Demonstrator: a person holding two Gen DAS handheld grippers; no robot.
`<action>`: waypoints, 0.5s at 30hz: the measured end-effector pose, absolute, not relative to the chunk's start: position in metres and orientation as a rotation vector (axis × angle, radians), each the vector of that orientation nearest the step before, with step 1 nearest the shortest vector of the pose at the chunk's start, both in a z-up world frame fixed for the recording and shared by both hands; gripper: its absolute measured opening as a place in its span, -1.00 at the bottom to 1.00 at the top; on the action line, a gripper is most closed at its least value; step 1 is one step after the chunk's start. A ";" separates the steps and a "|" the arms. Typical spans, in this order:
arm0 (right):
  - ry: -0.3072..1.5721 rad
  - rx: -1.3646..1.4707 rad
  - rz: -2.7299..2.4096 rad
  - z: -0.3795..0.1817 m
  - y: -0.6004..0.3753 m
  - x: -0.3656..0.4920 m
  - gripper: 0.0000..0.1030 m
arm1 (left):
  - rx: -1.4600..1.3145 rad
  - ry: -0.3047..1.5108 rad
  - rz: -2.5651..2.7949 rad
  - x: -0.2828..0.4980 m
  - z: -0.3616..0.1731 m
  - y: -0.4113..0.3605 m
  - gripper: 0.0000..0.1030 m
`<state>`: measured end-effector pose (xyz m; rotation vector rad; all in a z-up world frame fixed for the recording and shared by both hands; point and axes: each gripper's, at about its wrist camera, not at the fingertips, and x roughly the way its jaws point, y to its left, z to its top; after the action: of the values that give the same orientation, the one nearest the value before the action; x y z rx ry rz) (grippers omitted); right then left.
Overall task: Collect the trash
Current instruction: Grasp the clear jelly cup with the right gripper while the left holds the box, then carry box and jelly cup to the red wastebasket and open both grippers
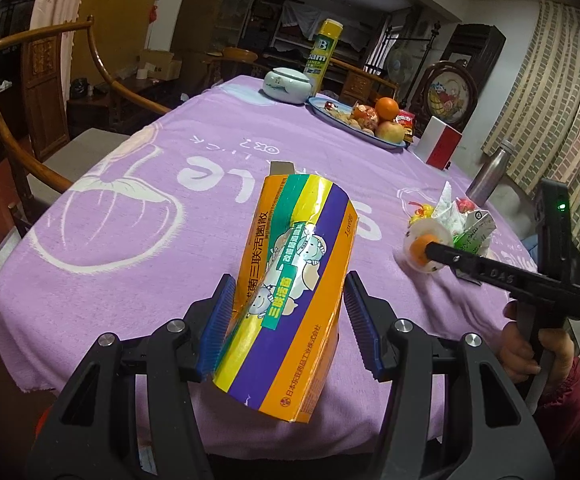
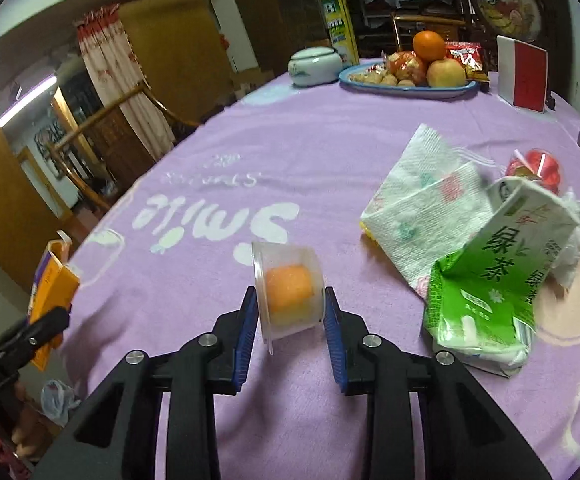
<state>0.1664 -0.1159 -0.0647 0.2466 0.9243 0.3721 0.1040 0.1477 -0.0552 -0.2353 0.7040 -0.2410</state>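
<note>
Grip: left hand-held gripper (image 1: pixel 285 320) pinches orange carton (image 1: pixel 294 280) above desk (image 1: pixel 129 220) | right hand-held gripper (image 2: pixel 290 320) pinches clear cup (image 2: pixel 287 290) lying on its side, orange lump inside | nearby: napkin (image 2: pixel 418 208), green tea carton (image 2: pixel 490 280) just right of cup | far end: fruit plate (image 2: pixel 410 86)

Open tablecloth (image 2: pixel 310 152) before fruit plate (image 2: pixel 408 84)

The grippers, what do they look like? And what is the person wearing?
Each gripper is black plastic with silver round bolts and two fingers tipped with ribbed blue pads. From the left wrist view, the right gripper has raised letters on its side, a pistol-style handle and a small green light. The hand on the handle comes out of a red sleeve.
</note>
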 end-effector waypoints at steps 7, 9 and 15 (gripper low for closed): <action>0.855 0.259 0.431 -0.040 -0.116 0.146 -0.37 | -0.193 0.676 -0.202 0.081 -0.041 0.147 0.07; 0.842 0.261 0.448 -0.035 -0.114 0.139 -0.37 | -0.184 0.669 -0.187 0.073 -0.036 0.148 0.07; 0.801 0.251 0.503 -0.017 -0.104 0.113 -0.37 | -0.164 0.649 -0.139 0.040 -0.029 0.160 0.08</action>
<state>0.1135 -0.1041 -0.0169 0.2513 0.8014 0.5034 0.0397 0.1598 -0.0287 -0.1640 0.6492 -0.1394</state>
